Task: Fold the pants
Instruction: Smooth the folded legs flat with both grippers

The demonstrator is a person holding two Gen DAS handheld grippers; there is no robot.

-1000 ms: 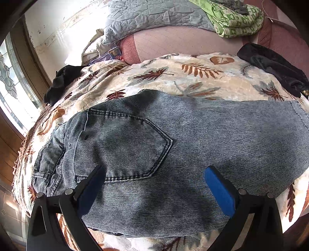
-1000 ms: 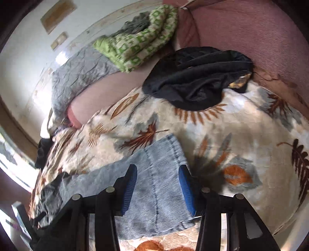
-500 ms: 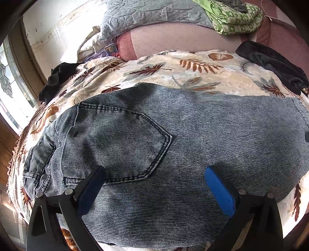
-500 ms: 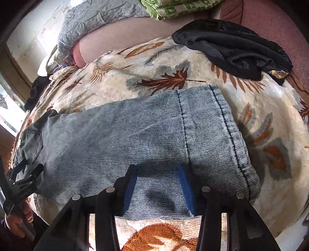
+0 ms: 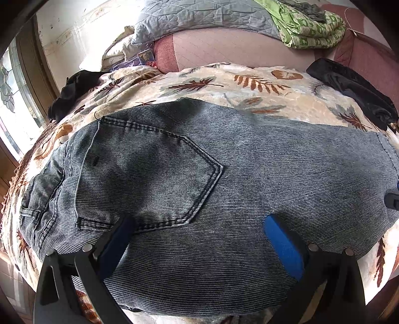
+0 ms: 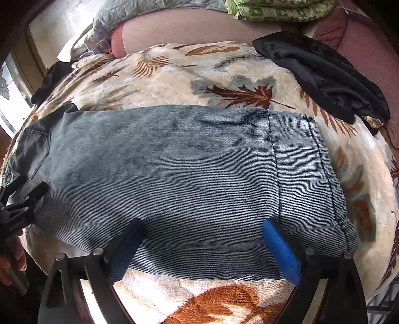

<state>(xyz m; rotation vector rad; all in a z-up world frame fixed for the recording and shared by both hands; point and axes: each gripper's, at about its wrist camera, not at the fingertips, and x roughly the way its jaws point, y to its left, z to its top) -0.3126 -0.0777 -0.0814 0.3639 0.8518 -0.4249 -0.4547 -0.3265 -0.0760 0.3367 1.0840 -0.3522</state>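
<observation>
Grey-blue denim pants [image 5: 249,174] lie flat, folded lengthwise, on a leaf-patterned blanket [image 5: 224,82], with the waist and back pocket [image 5: 149,174] at the left and the leg hem [image 6: 324,174] at the right. My left gripper [image 5: 199,231] hovers open and wide over the seat area just below the pocket. My right gripper [image 6: 204,234] hangs over the near edge of the leg end. Its jaws are opening and stand wide, with the denim below them and nothing pinched. The left gripper [image 6: 20,199] also shows at the left edge of the right wrist view.
A black garment [image 6: 324,74] lies at the back right and another dark one [image 5: 69,92] at the back left. Behind the blanket are a pink sofa back [image 5: 237,47], a grey quilt [image 5: 199,17] and a green patterned blanket [image 5: 311,27]. A hand [image 6: 12,259] shows at the left.
The right gripper has dropped closer to the leg end and rolled level, and its jaws went from narrow to wide. The left gripper has hardly moved.
</observation>
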